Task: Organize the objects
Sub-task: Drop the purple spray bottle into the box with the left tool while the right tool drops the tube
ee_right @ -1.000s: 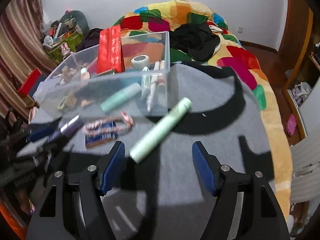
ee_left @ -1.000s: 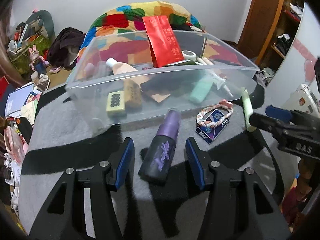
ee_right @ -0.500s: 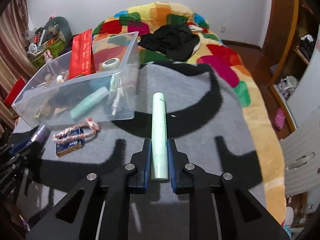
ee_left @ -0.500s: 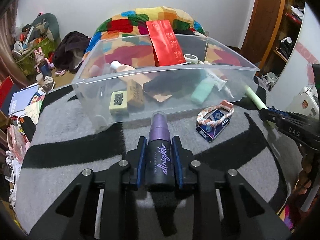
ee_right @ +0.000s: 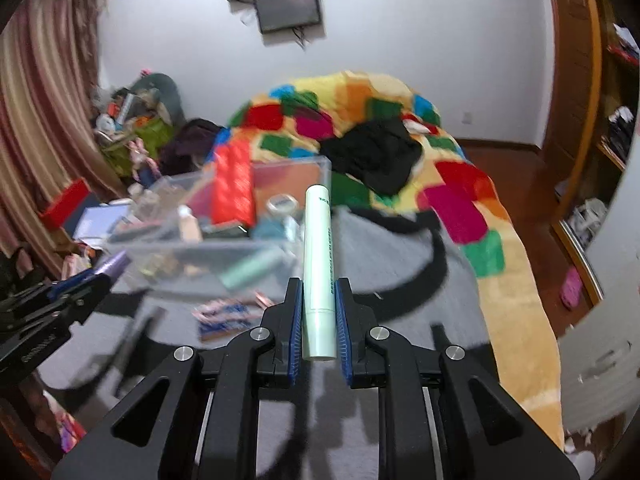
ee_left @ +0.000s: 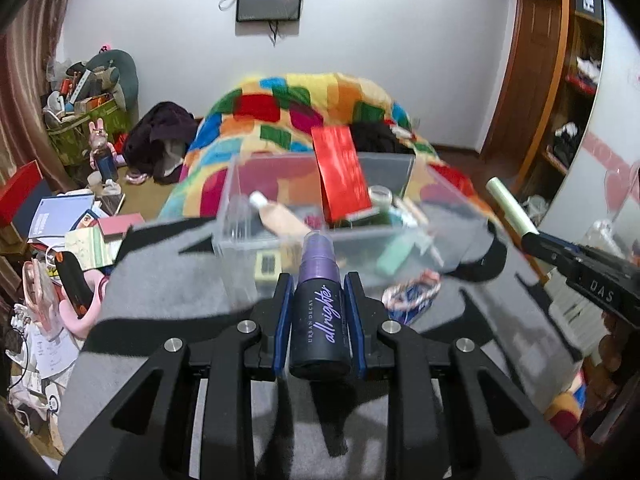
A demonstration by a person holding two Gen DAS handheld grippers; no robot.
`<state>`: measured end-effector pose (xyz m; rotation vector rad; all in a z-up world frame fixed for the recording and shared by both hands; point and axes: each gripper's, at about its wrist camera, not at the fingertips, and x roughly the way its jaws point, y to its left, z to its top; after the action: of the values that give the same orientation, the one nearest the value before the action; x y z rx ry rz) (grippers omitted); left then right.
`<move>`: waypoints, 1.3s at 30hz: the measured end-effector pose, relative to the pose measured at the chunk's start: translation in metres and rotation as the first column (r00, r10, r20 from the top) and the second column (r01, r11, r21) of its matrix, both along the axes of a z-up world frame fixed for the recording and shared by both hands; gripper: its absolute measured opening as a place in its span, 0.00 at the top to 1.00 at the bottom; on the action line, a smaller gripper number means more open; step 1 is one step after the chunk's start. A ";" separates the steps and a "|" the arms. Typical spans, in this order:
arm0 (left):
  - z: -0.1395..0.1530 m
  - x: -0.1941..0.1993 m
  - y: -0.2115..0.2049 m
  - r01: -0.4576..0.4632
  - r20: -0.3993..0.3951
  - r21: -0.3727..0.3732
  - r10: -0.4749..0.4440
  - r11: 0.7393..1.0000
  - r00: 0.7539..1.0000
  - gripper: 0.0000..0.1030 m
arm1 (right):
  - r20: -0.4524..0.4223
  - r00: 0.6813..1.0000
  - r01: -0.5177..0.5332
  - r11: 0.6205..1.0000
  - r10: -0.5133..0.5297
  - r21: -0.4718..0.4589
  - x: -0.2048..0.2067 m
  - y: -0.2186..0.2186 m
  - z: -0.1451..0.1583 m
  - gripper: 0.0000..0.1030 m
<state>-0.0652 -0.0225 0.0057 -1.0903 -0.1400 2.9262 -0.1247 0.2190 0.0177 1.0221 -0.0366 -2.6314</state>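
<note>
A: What is held in the left gripper (ee_left: 320, 316)?

B: A dark spray bottle (ee_left: 319, 312) with a purple cap is clamped between the blue pads, jaws closed tight on it. It is carried clear of the grey blanket (ee_left: 168, 280), cap pointing toward the clear bin (ee_left: 240, 216).

A: And the right gripper (ee_right: 319, 320)?

B: A pale green tube (ee_right: 318, 264) is pinched near its lower end, jaws closed on it; the tube juts forward past the bin's near right corner.

A: What is given by one view and not the other?

B: The bottle's lettering is legible only from the left wrist, where the tube's tip is seen at the right edge. From the right wrist only the bottle's purple cap is seen, at the left. A black garment on the patchwork quilt (ee_right: 360, 96) is shown plainly only from the right wrist.

A: What is left on the blanket?

B: A blue packet with a braided cord (ee_left: 408, 296) lies just in front of the bin. Inside the bin a red packet (ee_left: 340, 172) is propped among small items.

A: The room?

B: A dark screen (ee_right: 288, 8) is mounted on the white wall; clutter is piled at the left by striped curtains, and a wooden door stands at the right.
</note>
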 end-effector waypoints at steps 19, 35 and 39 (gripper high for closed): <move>-0.004 -0.068 -0.027 -0.049 0.056 0.036 0.047 0.998 0.997 0.76 | 0.146 0.979 -0.125 0.983 0.145 -0.134 -0.078 -0.052 -0.015 0.86; -0.011 -0.078 -0.021 -0.011 0.101 0.047 0.006 0.999 0.995 0.68 | 0.143 0.981 -0.140 0.990 0.134 0.029 -0.085 -0.073 -0.026 0.78; 0.000 -0.068 -0.016 -0.003 0.063 0.030 0.001 1.000 0.998 0.51 | 0.109 0.984 -0.146 0.988 0.141 0.046 -0.075 -0.072 -0.017 0.64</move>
<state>-0.1333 -0.0386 0.0054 -1.1794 -0.1850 2.8826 -0.1996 0.1472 0.0003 1.1367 0.0823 -2.4594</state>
